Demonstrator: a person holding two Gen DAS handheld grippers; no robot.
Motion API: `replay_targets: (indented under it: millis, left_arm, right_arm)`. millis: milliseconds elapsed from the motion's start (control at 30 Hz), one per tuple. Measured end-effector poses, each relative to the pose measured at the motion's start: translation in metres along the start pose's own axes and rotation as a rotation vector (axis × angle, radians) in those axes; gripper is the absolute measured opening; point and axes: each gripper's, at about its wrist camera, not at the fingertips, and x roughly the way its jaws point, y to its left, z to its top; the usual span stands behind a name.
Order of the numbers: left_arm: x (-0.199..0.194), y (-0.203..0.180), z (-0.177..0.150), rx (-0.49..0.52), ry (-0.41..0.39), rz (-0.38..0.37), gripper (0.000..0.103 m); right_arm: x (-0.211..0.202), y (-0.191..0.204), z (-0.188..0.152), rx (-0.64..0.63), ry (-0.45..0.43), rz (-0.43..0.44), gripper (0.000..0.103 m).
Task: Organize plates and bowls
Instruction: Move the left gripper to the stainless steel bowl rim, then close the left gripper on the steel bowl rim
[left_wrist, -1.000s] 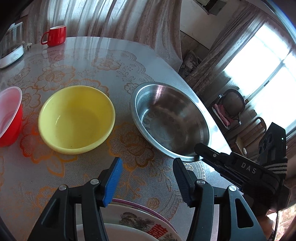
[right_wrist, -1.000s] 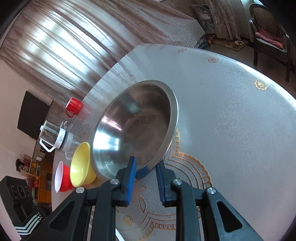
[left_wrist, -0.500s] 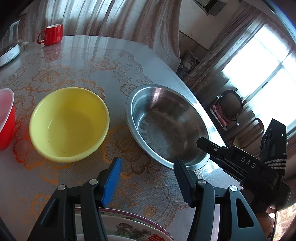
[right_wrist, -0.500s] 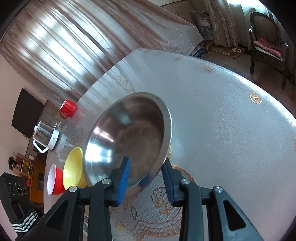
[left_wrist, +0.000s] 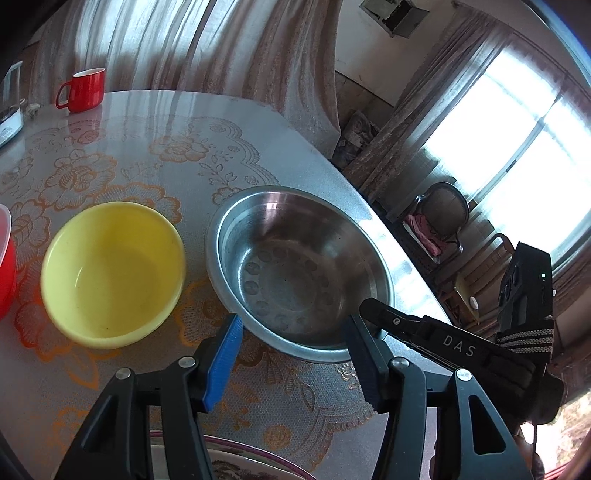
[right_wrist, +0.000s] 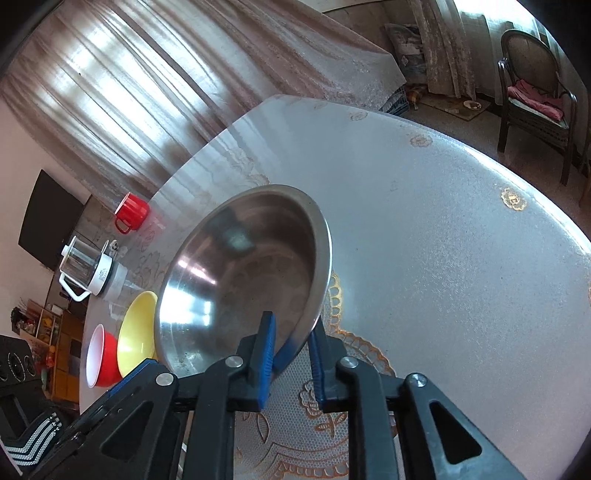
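Observation:
A steel bowl sits right of a yellow bowl and a red bowl on the patterned table. My right gripper straddles the steel bowl's near rim. Its jaws are closing, one pad inside the wall and one outside, pinching the rim. The left gripper hovers open in front of that bowl and its jaws are narrowing slightly. The bowl's near edge shows in the gap, untouched by the pads. A decorated plate lies under the left gripper.
A red mug stands at the table's far edge, and a glass jug is beside it. The yellow bowl and red bowl line up left of the steel one. A chair stands on the floor beyond the table.
The right jaws spread wider around the steel bowl's rim half a second ago and have closed in on it again. The left view has tilted up slightly; the bowls stay in place.

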Motion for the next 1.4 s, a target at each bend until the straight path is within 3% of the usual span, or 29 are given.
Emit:
replay_targets:
  millis: [67, 300, 867, 1067, 1200, 1267, 1400]
  left_arm:
    - [-0.003, -0.003, -0.001, 0.007, 0.005, -0.037, 0.055]
    - [-0.003, -0.012, -0.006, 0.039, 0.019, -0.044, 0.055]
    - [0.011, 0.012, 0.001, -0.031, 0.053, 0.081, 0.055]
    - [0.029, 0.018, 0.009, -0.058, 0.081, 0.124, 0.047]
    - [0.038, 0.023, 0.012, -0.084, 0.103, 0.123, 0.031]
    - [0.041, 0.024, 0.012, -0.084, 0.113, 0.121, 0.019]
    - [0.036, 0.019, 0.007, -0.068, 0.113, 0.099, 0.019]
  right_arm:
    - [-0.002, -0.001, -0.002, 0.009, 0.009, 0.02, 0.016]
    - [-0.007, 0.005, -0.01, 0.0, 0.021, 0.036, 0.017]
    - [-0.013, -0.013, -0.013, 0.048, 0.003, 0.043, 0.017]
    - [-0.008, -0.012, -0.008, 0.024, -0.004, 0.003, 0.024]
    - [-0.003, -0.015, -0.006, 0.023, -0.008, 0.001, 0.027]
    - [-0.002, -0.013, -0.006, 0.012, -0.015, -0.003, 0.026]
    - [-0.004, -0.013, -0.008, 0.005, -0.01, 0.008, 0.015]
